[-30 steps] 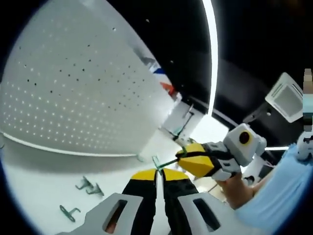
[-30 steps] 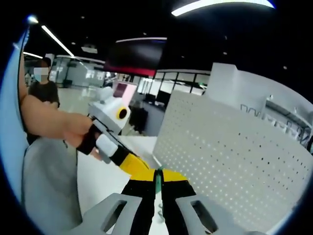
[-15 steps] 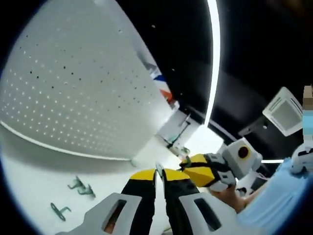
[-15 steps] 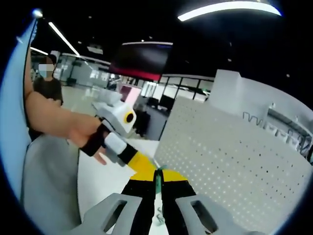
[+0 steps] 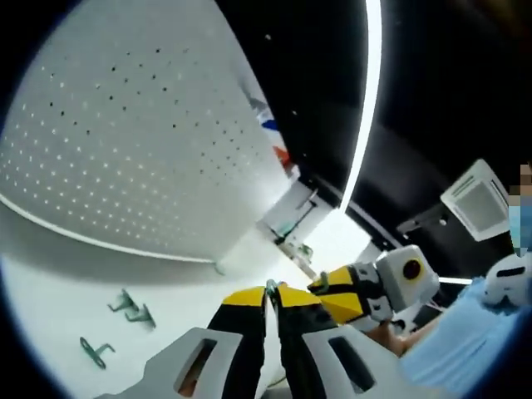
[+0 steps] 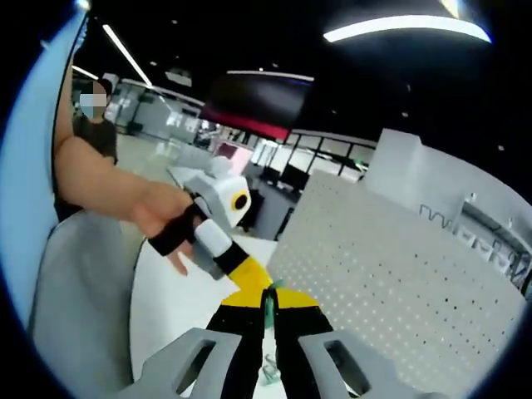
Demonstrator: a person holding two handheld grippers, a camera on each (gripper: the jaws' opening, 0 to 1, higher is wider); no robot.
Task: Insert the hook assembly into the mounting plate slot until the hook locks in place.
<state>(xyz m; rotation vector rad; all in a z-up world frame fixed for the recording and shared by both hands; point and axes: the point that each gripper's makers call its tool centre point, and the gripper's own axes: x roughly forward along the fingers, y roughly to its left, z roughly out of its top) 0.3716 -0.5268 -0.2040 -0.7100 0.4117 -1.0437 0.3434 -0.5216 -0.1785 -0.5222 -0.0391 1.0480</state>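
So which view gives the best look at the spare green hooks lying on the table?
The left gripper view: three spare green hooks lie apart on the white table below the pegboard. The right gripper view shows just one small green piece low between that gripper's fingers.

Your spare hooks (image 5: pixel 125 306) lie on the tabletop (image 5: pixel 50 324) before the pegboard (image 5: pixel 125 141), left of your gripper (image 5: pixel 270 293).

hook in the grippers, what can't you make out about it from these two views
- Green hook, right gripper view: a thin sliver between shut jaws; its shape is hidden.
- Left gripper, left gripper view: a small green tip at shut jaws; too small to tell which part.
- Pegboard: the target slot can't be picked out among the holes.
- Spare hooks on the table: too small for detail.
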